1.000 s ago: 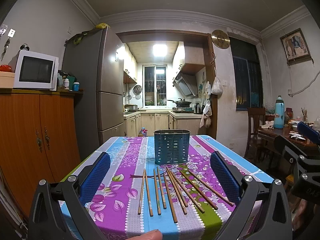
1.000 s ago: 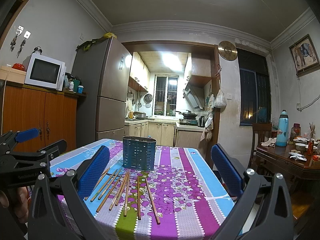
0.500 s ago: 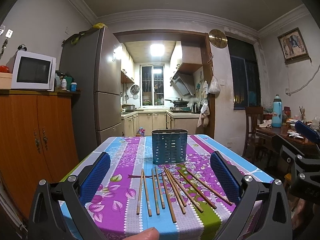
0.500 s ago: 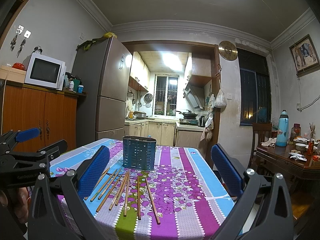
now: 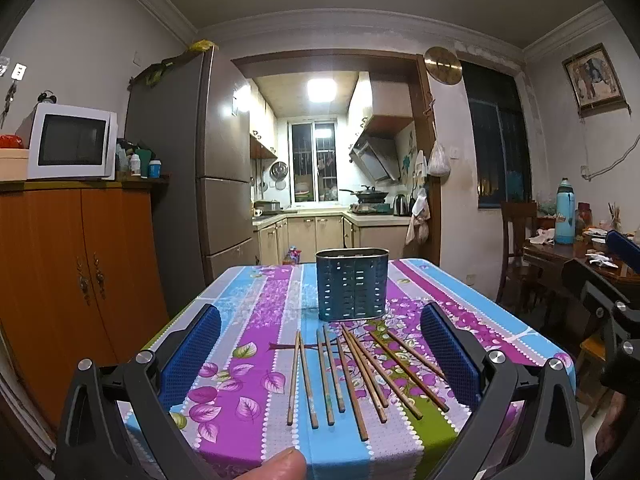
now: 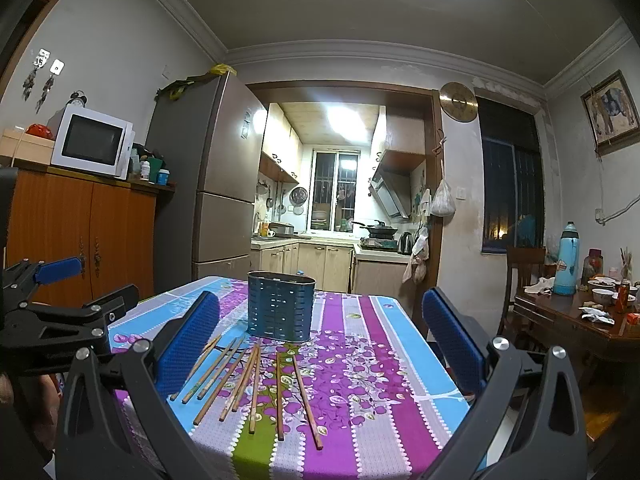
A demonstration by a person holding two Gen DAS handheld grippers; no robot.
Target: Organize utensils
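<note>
Several wooden chopsticks [image 5: 352,372] lie fanned out on the floral tablecloth, just in front of a blue perforated utensil holder [image 5: 352,284] that stands upright and looks empty. My left gripper [image 5: 320,352] hovers open over the table's near edge, its blue pads wide apart on either side of the chopsticks. In the right wrist view the same chopsticks [image 6: 248,380] and holder [image 6: 280,306] sit left of centre. My right gripper [image 6: 320,340] is open too, with nothing between its fingers. The left gripper [image 6: 60,312] shows at that view's left edge.
The table [image 5: 256,360] wears a purple, blue and green striped cloth. An orange cabinet [image 5: 72,280] with a microwave stands to the left. At the right is a wooden dining table [image 6: 580,320] with a thermos, bowls and a chair. A thumb tip [image 5: 276,466] shows at the bottom.
Almost nothing has moved. The left view has shifted slightly, and the chopsticks and holder lie as before.
</note>
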